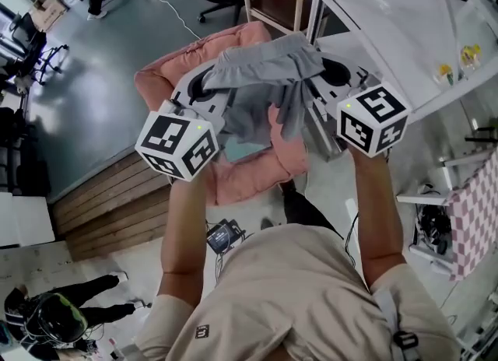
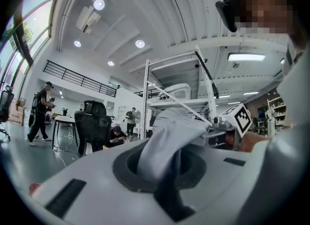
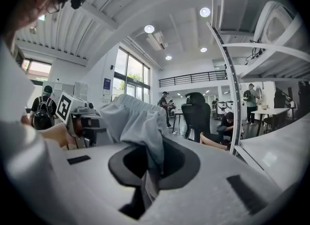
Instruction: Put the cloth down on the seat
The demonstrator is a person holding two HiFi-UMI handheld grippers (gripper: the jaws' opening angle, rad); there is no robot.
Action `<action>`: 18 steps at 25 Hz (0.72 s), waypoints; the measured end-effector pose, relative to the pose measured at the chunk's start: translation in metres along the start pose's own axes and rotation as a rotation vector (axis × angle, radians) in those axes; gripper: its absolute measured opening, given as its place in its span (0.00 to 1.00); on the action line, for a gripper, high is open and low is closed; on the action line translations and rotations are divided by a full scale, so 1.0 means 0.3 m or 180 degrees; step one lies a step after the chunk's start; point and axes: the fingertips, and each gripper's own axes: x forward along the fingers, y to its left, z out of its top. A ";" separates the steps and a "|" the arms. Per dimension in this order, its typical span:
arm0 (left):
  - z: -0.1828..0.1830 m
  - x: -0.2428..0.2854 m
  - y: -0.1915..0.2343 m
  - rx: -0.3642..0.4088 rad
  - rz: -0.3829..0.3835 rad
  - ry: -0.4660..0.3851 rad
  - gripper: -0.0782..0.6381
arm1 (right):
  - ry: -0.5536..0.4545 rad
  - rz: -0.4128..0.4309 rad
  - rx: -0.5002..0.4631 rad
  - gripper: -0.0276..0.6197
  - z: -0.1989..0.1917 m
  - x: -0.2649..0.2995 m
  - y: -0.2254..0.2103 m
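Grey cloth (image 1: 264, 71) aloft over the pink cushioned seat (image 1: 249, 176), clenched at either end by left hand-held gripper (image 1: 208, 87) and right hand-held gripper (image 1: 325, 75). May bunch or slip off if released this high.

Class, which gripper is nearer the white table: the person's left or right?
Right. The right gripper hangs beside the white table; the left gripper is farther off, across the grey cloth both hold.

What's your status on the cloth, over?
Left gripper and right gripper both shut on the grey fabric cloth. Cloth held up over the pink cushioned seat, not yet down. No obstruction seen.
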 end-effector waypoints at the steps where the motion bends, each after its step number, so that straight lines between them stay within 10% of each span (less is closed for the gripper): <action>1: -0.007 0.019 0.031 -0.0017 0.0022 0.0021 0.15 | 0.0018 0.0022 0.0011 0.06 -0.001 0.030 -0.015; 18: -0.329 0.367 0.337 -0.0438 0.0090 0.0380 0.15 | 0.0423 0.0042 0.0371 0.06 -0.259 0.373 -0.349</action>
